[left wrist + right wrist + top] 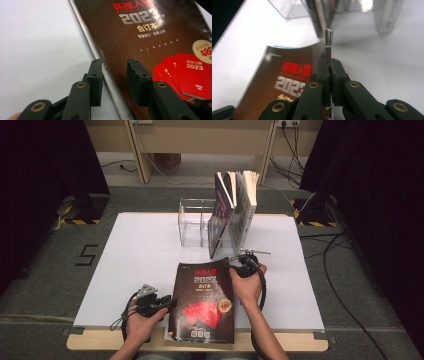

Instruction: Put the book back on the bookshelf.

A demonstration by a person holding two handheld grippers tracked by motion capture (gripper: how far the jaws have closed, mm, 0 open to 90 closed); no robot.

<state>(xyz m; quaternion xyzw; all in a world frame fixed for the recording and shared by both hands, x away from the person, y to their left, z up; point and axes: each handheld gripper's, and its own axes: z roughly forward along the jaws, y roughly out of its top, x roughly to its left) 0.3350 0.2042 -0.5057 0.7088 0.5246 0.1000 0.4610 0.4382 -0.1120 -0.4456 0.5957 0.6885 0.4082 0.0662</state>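
Observation:
A dark-covered magazine point(202, 302) with red books and "2023" printed on it lies near the front edge of the white tabletop point(135, 255). My right gripper point(234, 268) is shut on its far right edge; in the right gripper view the pinched edge point(328, 42) sticks up between the closed jaws of that gripper point(329, 65), and the cover point(287, 72) curves up toward them. My left gripper point(171, 303) is at the magazine's left edge. In the left gripper view it point(115, 66) stands open, one jaw over the table, the other over the cover point(150, 37).
A clear acrylic book stand point(192, 222) sits at the back middle of the table, with several books point(235, 212) leaning upright against its right side, just beyond the right gripper. Cables trail on the floor at the right point(340, 290).

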